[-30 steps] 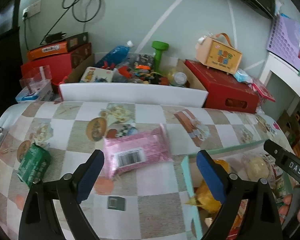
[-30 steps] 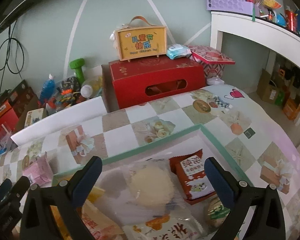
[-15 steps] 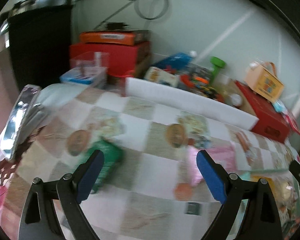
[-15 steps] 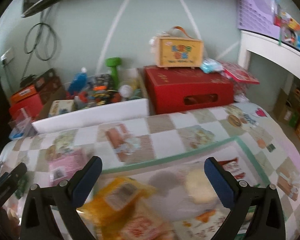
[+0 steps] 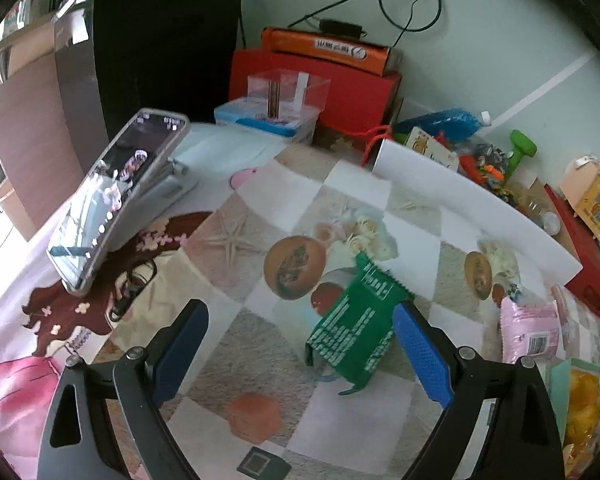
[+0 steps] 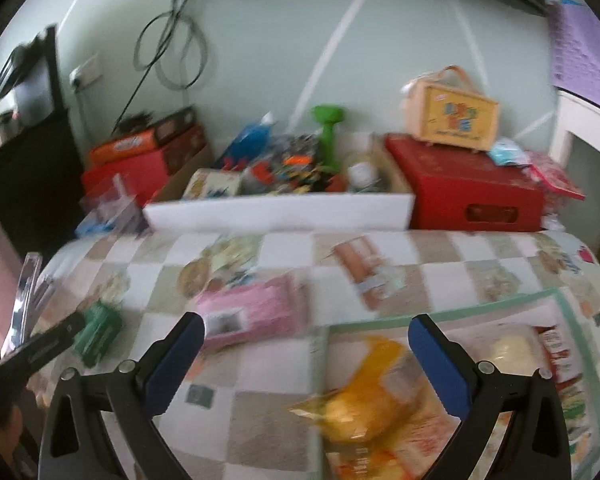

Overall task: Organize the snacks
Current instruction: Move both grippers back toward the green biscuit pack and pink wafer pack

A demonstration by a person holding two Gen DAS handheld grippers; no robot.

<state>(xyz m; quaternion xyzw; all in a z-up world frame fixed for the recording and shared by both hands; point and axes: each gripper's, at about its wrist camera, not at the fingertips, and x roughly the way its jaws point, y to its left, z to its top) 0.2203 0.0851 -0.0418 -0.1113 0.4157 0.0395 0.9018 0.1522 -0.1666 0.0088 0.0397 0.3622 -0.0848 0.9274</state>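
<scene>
The left hand-held gripper (image 5: 300, 354) hangs above the checked table (image 5: 260, 344) with its blue pads spread wide and nothing between them; the green snack packet (image 5: 354, 338) lies just inside its right pad, not centred in the gap. The right hand-held gripper (image 6: 306, 360) is also spread and empty, hovering over the near edge of the table where the green-rimmed tray (image 6: 440, 314) begins. That tray already holds a yellow bag (image 6: 364, 396) and other packets, so the step in hand looks like picking up a loose snack and adding it there. The pink packet (image 6: 252, 314) lies flat on the table between the green one and the tray. To do this well, the left gripper should shift toward the green packet until it sits midway between the pads, then come down with the pads either side of its narrower width. The packet looks soft and partly puffed, so a gentle close on its body should hold better than a pinch on the crimped edge. The phone on its stand (image 5: 116, 200) sits well off to the left, so it should not be in the way. The right-wrist view is blurred, so the tray's contents are hard to read.
</scene>
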